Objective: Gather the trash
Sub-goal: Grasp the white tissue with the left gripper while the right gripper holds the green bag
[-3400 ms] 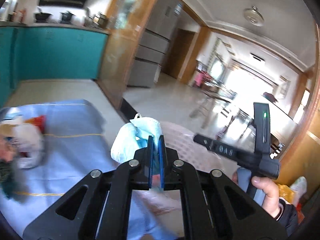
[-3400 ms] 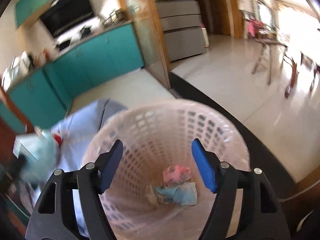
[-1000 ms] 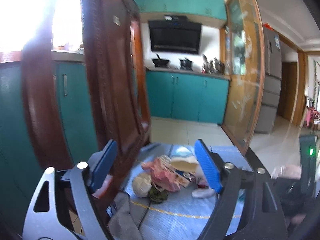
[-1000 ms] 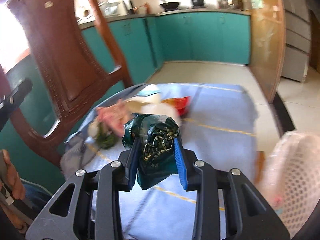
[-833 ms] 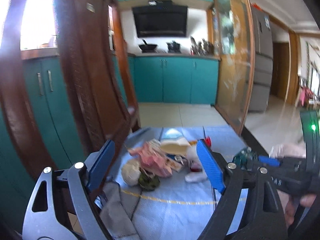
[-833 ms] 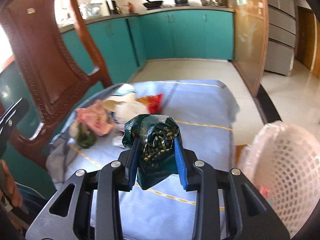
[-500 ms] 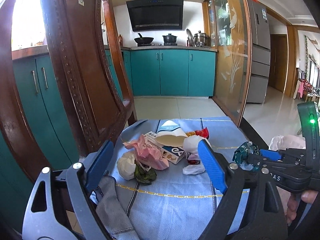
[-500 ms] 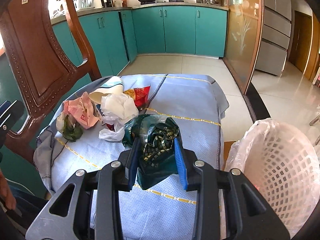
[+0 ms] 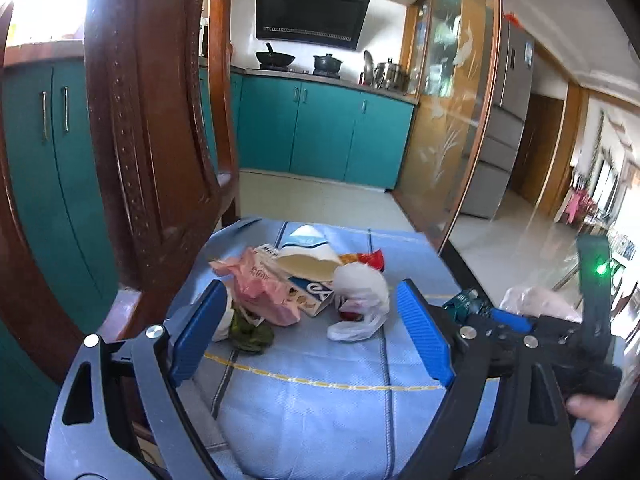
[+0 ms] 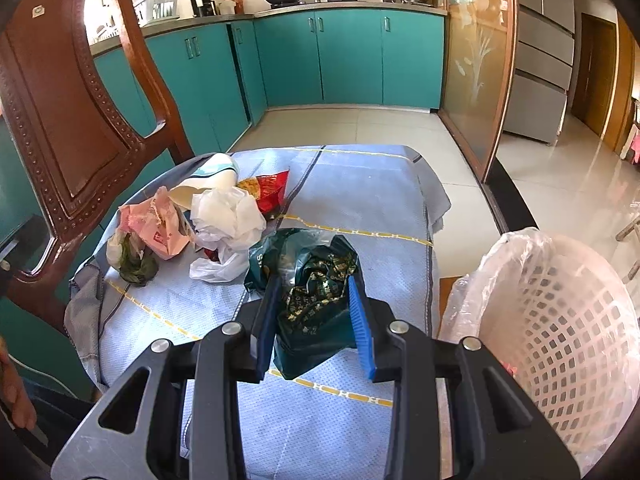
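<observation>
The left tool (image 9: 310,334) fills the lower frame, its two blue ribbed pads standing wide apart with nothing between them. Beyond it, a desk covered in a light blue cloth with yellow stitched lines (image 9: 320,392) carries a heap of litter at centre frame: a crumpled pink plastic bag (image 9: 262,290), a white crumpled plastic bag (image 9: 360,292), a red snack wrapper (image 9: 370,259), a flattened white and blue carton (image 9: 308,258) and a dark green leafy wad (image 9: 252,334). At the right edge, the right tool (image 9: 492,314) pinches a dark green foil wrapper (image 9: 466,304). A carved brown wooden chair back (image 9: 148,120) rises at the left.
</observation>
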Action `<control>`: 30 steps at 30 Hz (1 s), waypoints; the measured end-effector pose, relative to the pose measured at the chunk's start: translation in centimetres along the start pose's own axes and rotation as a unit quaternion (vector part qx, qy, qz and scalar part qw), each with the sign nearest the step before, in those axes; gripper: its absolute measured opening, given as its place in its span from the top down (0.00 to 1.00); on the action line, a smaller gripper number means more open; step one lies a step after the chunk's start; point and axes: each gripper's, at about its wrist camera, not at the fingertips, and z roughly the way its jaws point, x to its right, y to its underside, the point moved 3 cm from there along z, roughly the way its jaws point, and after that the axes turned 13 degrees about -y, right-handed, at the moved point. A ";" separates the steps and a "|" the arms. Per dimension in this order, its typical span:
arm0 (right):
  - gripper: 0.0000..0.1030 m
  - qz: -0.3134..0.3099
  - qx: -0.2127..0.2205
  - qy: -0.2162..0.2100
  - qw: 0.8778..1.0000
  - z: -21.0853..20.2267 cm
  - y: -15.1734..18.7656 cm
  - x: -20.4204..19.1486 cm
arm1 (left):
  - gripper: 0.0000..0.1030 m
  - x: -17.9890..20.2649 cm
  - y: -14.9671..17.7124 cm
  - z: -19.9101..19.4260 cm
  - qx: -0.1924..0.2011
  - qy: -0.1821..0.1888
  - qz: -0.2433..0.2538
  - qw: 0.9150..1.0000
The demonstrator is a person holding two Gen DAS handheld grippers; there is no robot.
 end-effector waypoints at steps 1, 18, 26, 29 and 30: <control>0.67 0.001 0.002 0.001 1.000 -0.1 0.0 0.1 | 0.16 0.2 -0.1 0.2 0.001 -0.003 0.006 1.000; 0.67 0.025 0.019 -0.001 0.999 -1.8 0.0 2.3 | 0.27 11.0 0.2 14.3 -0.126 0.061 0.199 0.970; 0.67 0.022 0.023 -0.008 0.999 -2.1 0.1 2.0 | 0.78 9.8 1.0 15.6 -0.158 0.076 0.177 0.969; 0.67 0.020 0.027 -0.011 0.999 -2.3 0.2 1.9 | 0.80 8.5 0.3 13.4 -0.151 0.091 0.145 0.974; 0.67 0.019 0.028 -0.011 0.999 -2.3 0.2 1.8 | 0.80 7.8 -0.1 12.2 -0.140 0.098 0.132 0.976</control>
